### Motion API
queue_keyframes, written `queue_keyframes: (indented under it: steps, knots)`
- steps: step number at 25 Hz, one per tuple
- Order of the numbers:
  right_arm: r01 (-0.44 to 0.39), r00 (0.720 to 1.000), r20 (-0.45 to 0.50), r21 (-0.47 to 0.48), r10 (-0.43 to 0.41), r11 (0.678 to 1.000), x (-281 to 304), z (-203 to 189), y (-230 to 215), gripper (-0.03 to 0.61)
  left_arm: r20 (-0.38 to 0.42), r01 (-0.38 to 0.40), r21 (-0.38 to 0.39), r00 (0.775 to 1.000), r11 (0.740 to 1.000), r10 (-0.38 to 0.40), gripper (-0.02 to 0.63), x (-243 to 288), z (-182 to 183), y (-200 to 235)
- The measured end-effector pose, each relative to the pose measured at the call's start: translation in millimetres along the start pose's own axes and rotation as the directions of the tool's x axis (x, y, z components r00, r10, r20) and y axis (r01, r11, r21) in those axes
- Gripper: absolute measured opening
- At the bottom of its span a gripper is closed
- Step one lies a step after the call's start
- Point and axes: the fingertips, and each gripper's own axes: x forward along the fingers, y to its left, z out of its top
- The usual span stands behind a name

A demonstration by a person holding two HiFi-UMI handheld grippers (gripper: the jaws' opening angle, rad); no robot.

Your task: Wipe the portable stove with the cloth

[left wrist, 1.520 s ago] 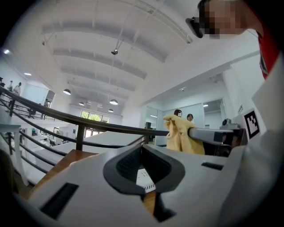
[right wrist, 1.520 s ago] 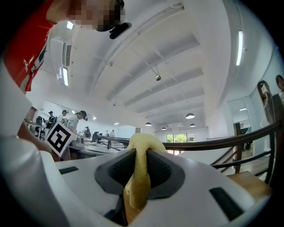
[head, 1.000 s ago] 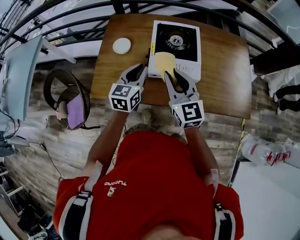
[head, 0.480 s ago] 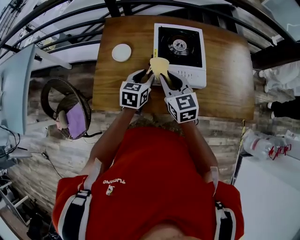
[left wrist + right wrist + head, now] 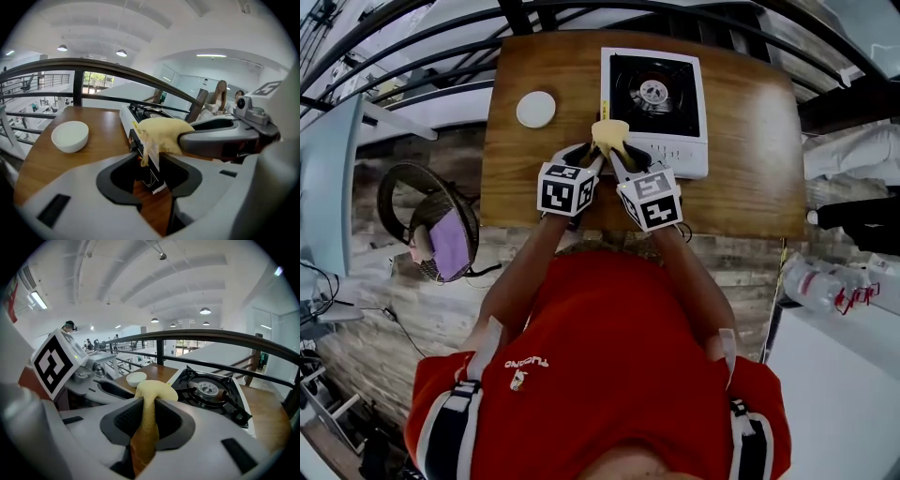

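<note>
Portable stove (image 5: pixel 654 98) sits far back on a wooden table (image 5: pixel 741 150). Right gripper (image 5: pixel 616 157) pinches a yellow cloth (image 5: pixel 610 133) at its near left corner. Left gripper (image 5: pixel 585 157), its 2 jaws just opened, stands spread around the cloth's dangling edge. White bowl (image 5: pixel 535 109) sits left.

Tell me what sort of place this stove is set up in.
Likely a mezzanine or balcony in a large open hall, not a kitchen. The wooden table with the portable stove stands by a dark metal railing, under a high white ceiling with round lamps.
</note>
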Motion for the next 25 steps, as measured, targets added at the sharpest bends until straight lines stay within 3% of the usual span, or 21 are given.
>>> queue_keyframes:
  steps: [5, 13, 25]
  knots:
    - [0.008, 0.997, -0.082, -0.018, -0.010, 1.000, 8, -11, -11, 0.086, -0.015, 0.000, -0.014, 1.000, 1.000, 0.000, 0.135, 2, 1, 2]
    - [0.038, 0.993, -0.112, -0.013, -0.039, 0.999, -9, -23, -35, 0.086, -0.025, -0.004, 0.002, 1.000, 1.000, 0.004, 0.135, 2, -1, 4]
    - [0.189, 0.974, -0.142, 0.097, -0.175, 0.977, -69, -56, -105, 0.086, -0.041, 0.005, 0.017, 0.999, 1.000, -0.004, 0.135, 1, 4, 1]
